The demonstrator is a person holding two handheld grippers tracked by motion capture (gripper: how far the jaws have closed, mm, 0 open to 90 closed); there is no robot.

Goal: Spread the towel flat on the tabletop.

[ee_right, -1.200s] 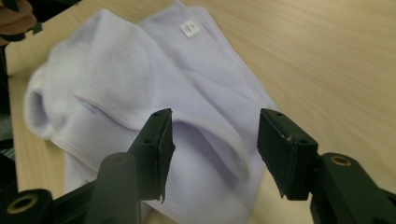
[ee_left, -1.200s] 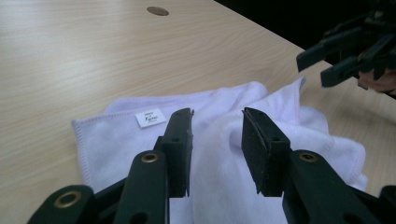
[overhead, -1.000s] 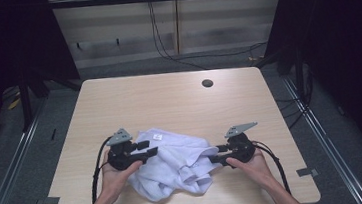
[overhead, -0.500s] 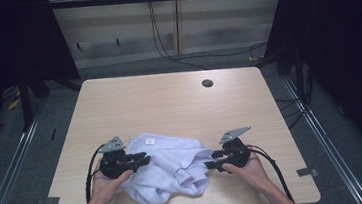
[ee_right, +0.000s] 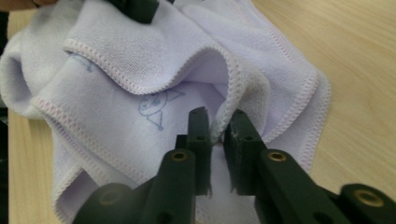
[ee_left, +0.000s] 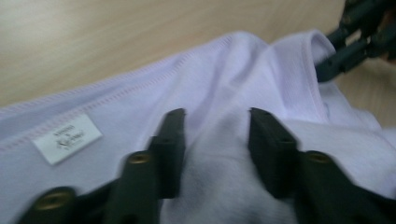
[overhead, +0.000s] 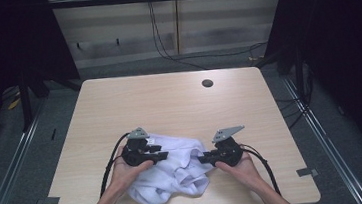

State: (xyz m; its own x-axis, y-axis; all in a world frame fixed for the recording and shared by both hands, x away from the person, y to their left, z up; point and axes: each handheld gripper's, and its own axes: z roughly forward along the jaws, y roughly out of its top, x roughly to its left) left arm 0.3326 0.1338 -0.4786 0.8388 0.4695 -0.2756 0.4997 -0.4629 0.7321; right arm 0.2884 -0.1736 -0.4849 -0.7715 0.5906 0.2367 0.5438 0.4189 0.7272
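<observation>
White cloth (overhead: 173, 170) lies crumpled near the front edge of your wooden table (overhead: 169, 103), between your two hands. Your left gripper (ee_left: 215, 135) rests on the cloth's left part with its jaws spread apart and a hump of fabric between them, a small sewn label (ee_left: 67, 137) just to its left. Your right gripper (ee_right: 218, 122) pinches the stitched hem at the cloth's right side, jaws nearly together on the edge.
</observation>
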